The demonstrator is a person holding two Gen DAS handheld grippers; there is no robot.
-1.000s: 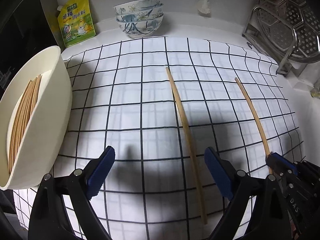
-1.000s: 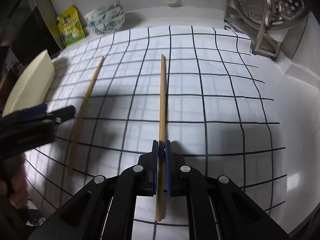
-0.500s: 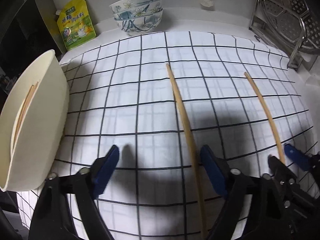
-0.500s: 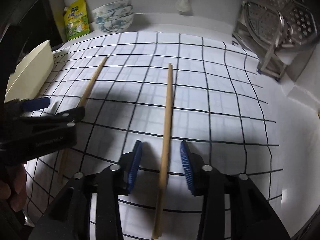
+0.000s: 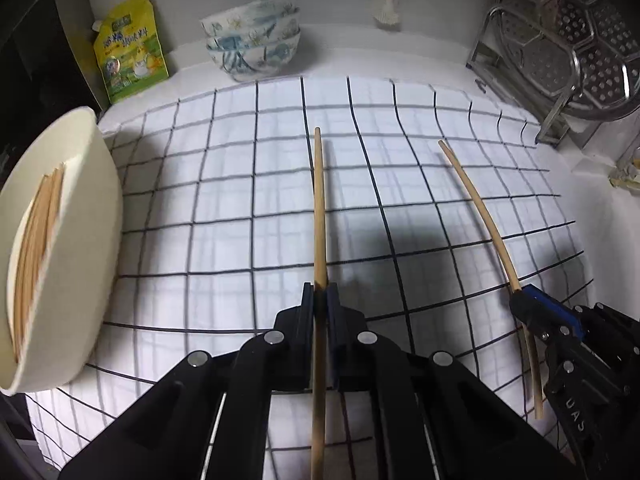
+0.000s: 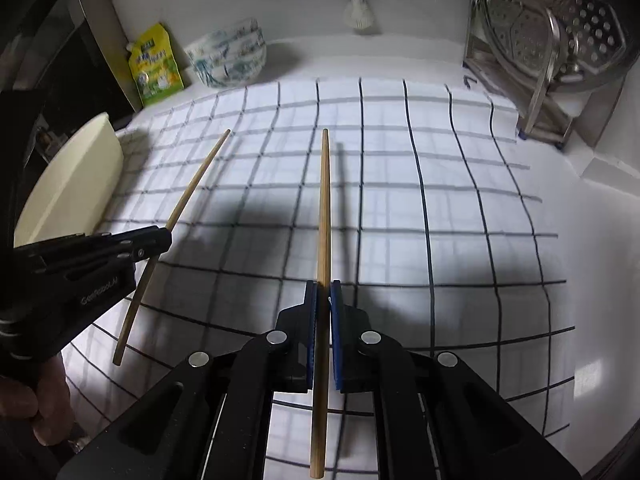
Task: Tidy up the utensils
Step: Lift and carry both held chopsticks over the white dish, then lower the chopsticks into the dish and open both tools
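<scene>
We had a chopstick clamped in each tool. The left tool [image 5: 320, 300] was shut tight on the left chopstick [image 5: 319, 200], and the right tool [image 6: 323, 300] was pinched just as firmly on the right chopstick [image 6: 324, 208]. Both sticks pointed forward over the checked cloth [image 5: 224, 208] on the worktop, their tips apparently raised a little off it. The cream bin [image 5: 80, 240], tilted at the left, already held a bundle of chopsticks. We judged the pick-up step complete; next called for carrying both sticks leftward and lining them up with the bundle before letting go.
</scene>
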